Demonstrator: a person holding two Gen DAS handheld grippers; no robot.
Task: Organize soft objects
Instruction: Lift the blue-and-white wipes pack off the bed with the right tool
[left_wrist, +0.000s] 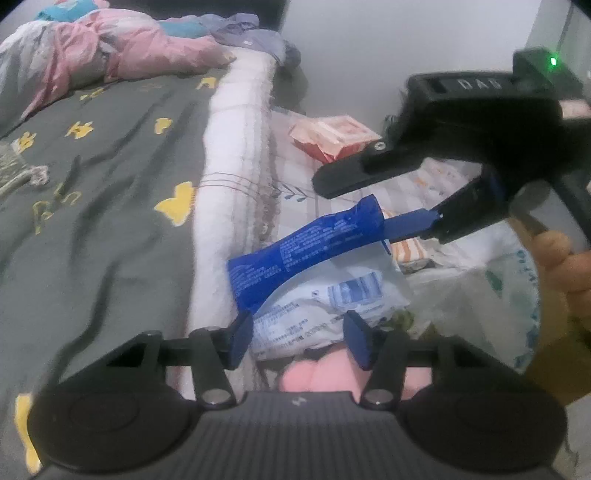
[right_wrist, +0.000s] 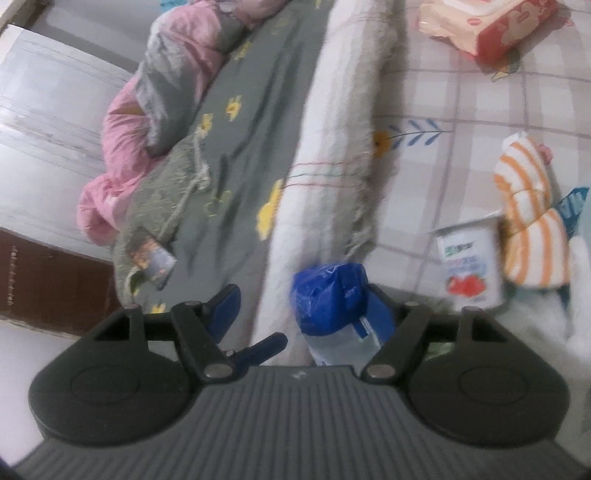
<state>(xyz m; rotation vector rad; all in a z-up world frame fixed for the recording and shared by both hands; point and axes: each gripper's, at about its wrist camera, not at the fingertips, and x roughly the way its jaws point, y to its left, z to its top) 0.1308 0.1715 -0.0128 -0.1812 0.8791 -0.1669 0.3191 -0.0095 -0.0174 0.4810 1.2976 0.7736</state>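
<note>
A blue soft packet (left_wrist: 295, 251) lies tilted over a white printed packet (left_wrist: 325, 310) beside the bed. My left gripper (left_wrist: 299, 339) is open, its blue pads straddling the white packet's near end. My right gripper (left_wrist: 373, 210) comes in from the right in the left wrist view, open, its lower blue finger (left_wrist: 410, 223) against the blue packet's top end. In the right wrist view the blue packet (right_wrist: 328, 299) sits against the right pad of the right gripper (right_wrist: 299, 314), with the white packet (right_wrist: 343, 347) below it.
A grey bedspread with yellow prints (left_wrist: 110, 206), a white blanket roll (left_wrist: 236, 147) and pink bedding (left_wrist: 122, 48) lie left. A red-and-white tissue pack (left_wrist: 332, 136), an orange striped cloth (right_wrist: 532, 218), a yogurt cup (right_wrist: 469, 262) and a plastic bag (left_wrist: 487, 302) lie on the checked sheet.
</note>
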